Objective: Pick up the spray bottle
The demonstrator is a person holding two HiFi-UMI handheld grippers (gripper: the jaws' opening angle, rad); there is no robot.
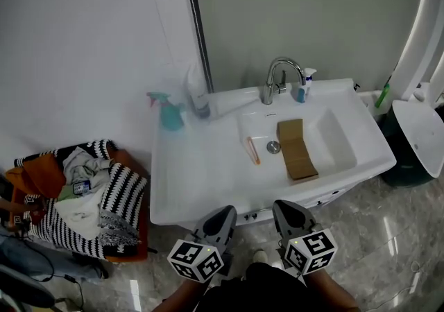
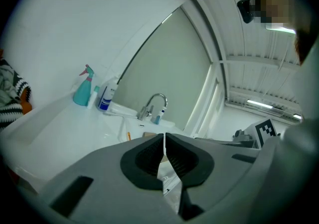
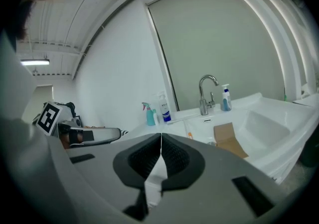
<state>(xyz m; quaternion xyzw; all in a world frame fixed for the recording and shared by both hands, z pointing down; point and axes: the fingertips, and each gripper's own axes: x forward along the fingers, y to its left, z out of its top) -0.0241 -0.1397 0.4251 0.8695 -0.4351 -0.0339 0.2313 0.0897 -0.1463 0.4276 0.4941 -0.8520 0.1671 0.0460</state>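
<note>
A heap of clothes (image 1: 83, 196) lies on the floor, left of the white surface (image 1: 201, 179). The teal spray bottle (image 1: 168, 111) stands upright at the surface's back left corner, close to the wall. A white bottle (image 1: 198, 94) is just beside it to the right. Next is the basin (image 1: 340, 141), with an orange stick (image 1: 253, 150) and a brown cardboard piece (image 1: 297, 149) lying in it. The tap (image 1: 279, 76) and a small blue bottle (image 1: 303, 86) stand at the back edge. A dark bin (image 1: 416, 144) stands past the right edge. Before the front edge, well apart from the spray bottle, the left tool (image 1: 219, 219) and right tool (image 1: 286, 212) are both pressed closed, nothing between their jaws.
</note>
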